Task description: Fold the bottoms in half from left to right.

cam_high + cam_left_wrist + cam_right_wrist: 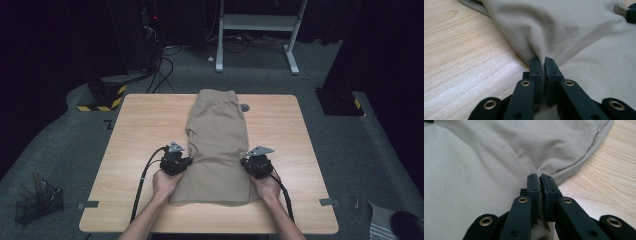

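Left gripper (541, 61) first: jaws pinched tight, a ridge of khaki cloth squeezed up between them right at the garment's left edge. Right gripper (540, 178), same story, jaws clamped on a fold at the hemmed right edge, fabric bunching below the pads. Both have a real bite on the beige shorts (218, 145), which lie flat down the middle of the counter (140, 130), waistband at the far end, leg hems near the person. The left hand (166, 182) and right hand (267, 187) sit level with each other, one on each side. That matched grip looks set up for a fold, likely lifting the near half over toward the waistband, keeping the cloth square.
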Demonstrator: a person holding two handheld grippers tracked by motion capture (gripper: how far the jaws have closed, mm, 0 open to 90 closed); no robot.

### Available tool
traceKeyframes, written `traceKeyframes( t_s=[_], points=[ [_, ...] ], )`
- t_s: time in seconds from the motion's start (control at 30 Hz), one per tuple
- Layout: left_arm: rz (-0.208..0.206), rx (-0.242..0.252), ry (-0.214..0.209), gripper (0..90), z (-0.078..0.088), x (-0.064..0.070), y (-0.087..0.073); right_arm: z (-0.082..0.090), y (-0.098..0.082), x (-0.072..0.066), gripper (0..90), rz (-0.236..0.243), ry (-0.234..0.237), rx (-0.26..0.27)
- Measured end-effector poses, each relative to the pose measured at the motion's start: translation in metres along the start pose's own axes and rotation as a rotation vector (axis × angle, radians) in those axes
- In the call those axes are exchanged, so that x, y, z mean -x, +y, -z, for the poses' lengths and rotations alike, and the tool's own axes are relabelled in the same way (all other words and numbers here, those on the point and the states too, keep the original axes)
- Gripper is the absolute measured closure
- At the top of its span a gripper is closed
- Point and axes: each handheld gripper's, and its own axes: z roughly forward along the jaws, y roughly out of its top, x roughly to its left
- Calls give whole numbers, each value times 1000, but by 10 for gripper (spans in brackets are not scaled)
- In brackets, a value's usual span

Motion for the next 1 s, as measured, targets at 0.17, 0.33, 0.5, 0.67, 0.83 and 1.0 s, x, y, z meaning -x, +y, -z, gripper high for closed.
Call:
traceKeyframes(
  t_s=[0.17,0.33,0.5,0.67,0.83,1.0],
  points=[
    [3,21,-38,880,4,-5,-3,2,0,0,870,20,0,9],
    [-4,60,-59,883,17,-5,-2,12,0,-2,872,25,9,55],
    [-6,105,-72,883,30,-4,1,23,3,-8,872,55,6,97],
    [-12,156,-87,884,43,-2,4,37,5,-11,873,76,4,146],
    [9,209,-118,884,56,-2,6,52,9,-14,873,81,8,210],
    [-4,239,-123,884,67,0,10,63,14,-19,874,102,5,253]
  ],
)
